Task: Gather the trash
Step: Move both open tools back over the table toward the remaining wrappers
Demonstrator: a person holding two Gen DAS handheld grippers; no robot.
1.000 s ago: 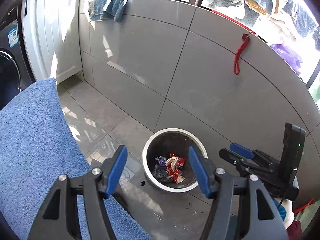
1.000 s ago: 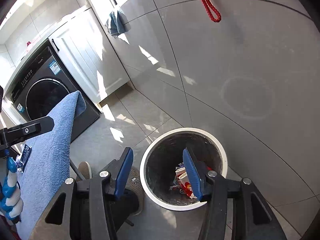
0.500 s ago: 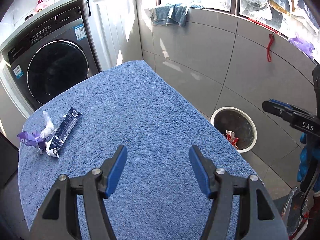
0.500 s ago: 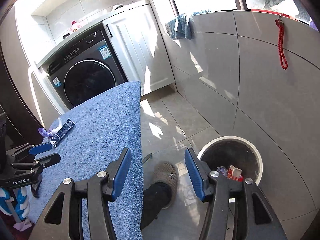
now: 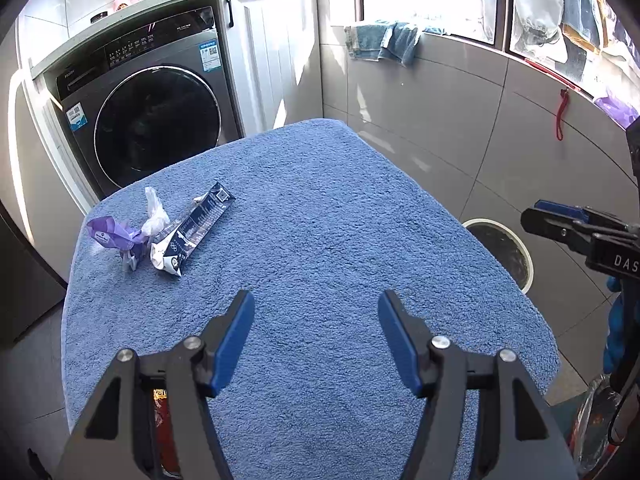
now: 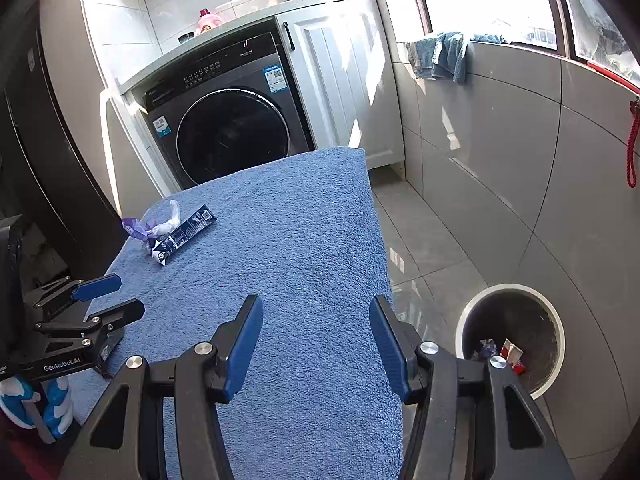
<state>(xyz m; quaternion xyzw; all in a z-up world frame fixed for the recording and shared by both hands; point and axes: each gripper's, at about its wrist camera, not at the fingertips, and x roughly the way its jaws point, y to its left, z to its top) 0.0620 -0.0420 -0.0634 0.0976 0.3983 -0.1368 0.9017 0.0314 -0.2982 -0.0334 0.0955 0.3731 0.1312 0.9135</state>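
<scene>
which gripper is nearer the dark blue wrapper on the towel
Left. The left gripper is over the blue towel, the dark blue wrapper ahead to its left. The right gripper sits by the towel's right edge near the trash bin, farther off.

Wrappers point(image 5: 168, 236) are laid on the towel-covered table point(image 5: 340, 240), far left; the bin point(image 6: 512, 336) is set on the floor, right.
</scene>
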